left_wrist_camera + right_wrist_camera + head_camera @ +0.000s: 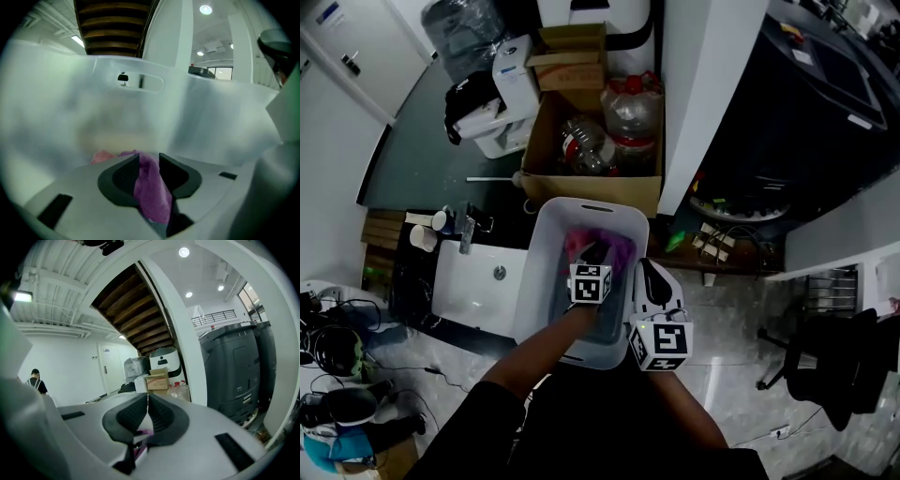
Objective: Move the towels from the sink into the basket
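A white plastic basket (546, 234) stands right of the white sink (478, 281). Pink and purple towels (617, 249) lie in the basket. My left gripper (598, 253) reaches down into it. In the left gripper view its jaws (149, 161) stand apart, with a purple towel (152, 192) hanging loosely between them; a pink towel (103, 156) lies beyond, against the basket wall (211, 117). My right gripper (645, 270) hovers over the basket's right rim. Its jaws (148, 399) are shut tip to tip with nothing between them. No towel shows in the sink basin.
A faucet (467, 230) and paper cups (422, 236) sit behind the sink. A cardboard box with plastic bottles (592, 141) stands just beyond the basket. Cables (337, 347) lie at the left, an office chair (834, 366) at the right. A person (35, 380) stands far off.
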Available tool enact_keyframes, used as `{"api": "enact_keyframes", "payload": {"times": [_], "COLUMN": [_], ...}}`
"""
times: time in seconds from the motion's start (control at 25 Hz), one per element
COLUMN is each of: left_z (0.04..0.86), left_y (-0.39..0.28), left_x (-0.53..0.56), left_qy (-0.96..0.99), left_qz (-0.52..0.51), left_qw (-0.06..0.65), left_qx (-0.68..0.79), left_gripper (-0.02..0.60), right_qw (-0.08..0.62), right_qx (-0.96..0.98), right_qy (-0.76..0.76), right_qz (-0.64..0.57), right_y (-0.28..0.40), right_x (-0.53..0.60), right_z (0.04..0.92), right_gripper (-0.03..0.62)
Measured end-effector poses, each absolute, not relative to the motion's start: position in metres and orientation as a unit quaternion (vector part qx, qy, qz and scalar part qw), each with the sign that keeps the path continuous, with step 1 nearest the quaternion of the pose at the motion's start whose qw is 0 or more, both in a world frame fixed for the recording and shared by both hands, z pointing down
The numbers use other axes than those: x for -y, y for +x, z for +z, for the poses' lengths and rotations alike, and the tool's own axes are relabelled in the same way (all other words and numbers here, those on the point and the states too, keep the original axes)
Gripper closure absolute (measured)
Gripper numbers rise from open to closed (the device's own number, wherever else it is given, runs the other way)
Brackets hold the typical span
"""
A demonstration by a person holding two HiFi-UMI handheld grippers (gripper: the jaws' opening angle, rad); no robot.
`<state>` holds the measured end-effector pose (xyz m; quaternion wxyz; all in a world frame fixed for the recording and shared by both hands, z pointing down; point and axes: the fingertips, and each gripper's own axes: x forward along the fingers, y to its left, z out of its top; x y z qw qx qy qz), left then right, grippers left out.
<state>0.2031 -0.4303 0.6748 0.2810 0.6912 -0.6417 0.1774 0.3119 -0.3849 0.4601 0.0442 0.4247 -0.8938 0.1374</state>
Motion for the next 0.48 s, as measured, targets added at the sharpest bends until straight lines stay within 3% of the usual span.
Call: {"api": "enact_keyframes", "payload": {"times": [0.28, 0.48], "left_z": [0.613, 0.580], "left_y": [0.202, 0.197], "left_x": [0.414, 0.395], "left_qy": [0.710, 0.710], "left_qz": [0.145, 0.098], "left_qw": [0.235, 0.262], "left_qx": [0.648, 0.647], "left_gripper": [0.443, 0.466], "right_qw": [0.042, 0.041], "right_qx": [0.891, 0.889], "right_qy": [0.431, 0.440], "right_qz": [0.136, 0.125], "right_y": [0.308, 0.303], "right_x": [0.379, 0.368], "right_z": [0.456, 0.445], "right_gripper": [0.574, 0.574]}}
